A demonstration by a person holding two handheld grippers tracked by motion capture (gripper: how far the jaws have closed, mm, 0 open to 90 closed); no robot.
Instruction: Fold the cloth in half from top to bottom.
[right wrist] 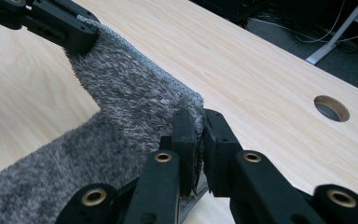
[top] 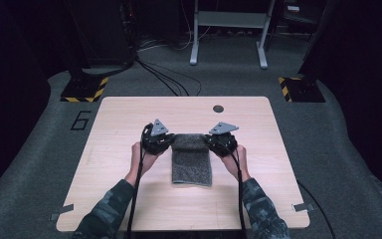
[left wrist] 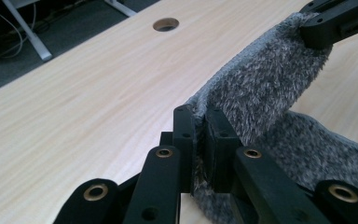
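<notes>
A grey fuzzy towel [top: 191, 162] lies lengthwise on the wooden table [top: 119, 119], its far end lifted off the surface. My left gripper [top: 171, 141] is shut on the far left corner of the towel [left wrist: 261, 88], with the pile pinched between its jaws [left wrist: 199, 135]. My right gripper [top: 210, 141] is shut on the far right corner, and the towel [right wrist: 121, 102] is clamped between its black jaws [right wrist: 200, 140]. The raised edge stretches between the two grippers. The near part of the towel rests flat on the table.
A round cable hole [top: 218, 108] sits near the table's far edge. Beyond the table are a white metal frame [top: 229, 30], floor cables and two yellow-and-black striped stands [top: 84, 89]. The person's camouflage sleeves [top: 109, 209] come in from the near edge.
</notes>
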